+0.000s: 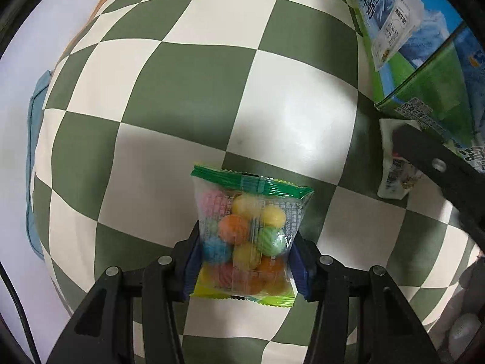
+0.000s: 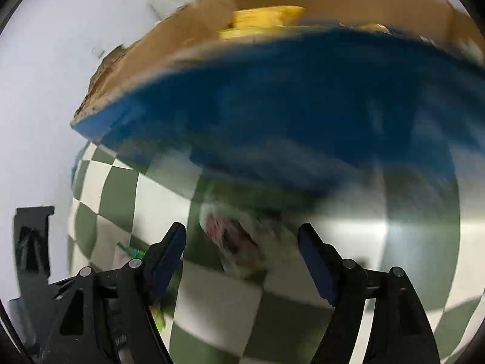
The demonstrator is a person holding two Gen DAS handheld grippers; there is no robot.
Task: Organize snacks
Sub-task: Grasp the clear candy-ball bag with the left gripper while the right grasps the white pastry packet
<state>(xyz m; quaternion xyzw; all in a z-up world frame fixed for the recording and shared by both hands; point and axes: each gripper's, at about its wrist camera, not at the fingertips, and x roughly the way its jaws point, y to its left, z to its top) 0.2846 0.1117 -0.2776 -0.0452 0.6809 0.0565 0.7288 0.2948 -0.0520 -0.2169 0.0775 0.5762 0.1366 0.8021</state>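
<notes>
In the left wrist view my left gripper (image 1: pixel 245 261) is shut on a clear candy bag (image 1: pixel 247 230) with a green top edge, full of coloured balls, held over the checkered cloth (image 1: pixel 182 97). In the right wrist view, which is motion-blurred, my right gripper (image 2: pixel 242 242) is open and empty. A small white snack packet (image 2: pixel 233 239) lies on the cloth just ahead between its fingers. The open cardboard box (image 2: pixel 272 106) with blue sides stands beyond, with yellow packets (image 2: pixel 263 18) inside.
A milk carton box (image 1: pixel 424 45) printed in blue and green stands at the right of the left wrist view, with a white snack packet (image 1: pixel 397 176) beside it and the other gripper's black finger (image 1: pixel 436 163) over it. A white surface lies beyond the cloth's left edge.
</notes>
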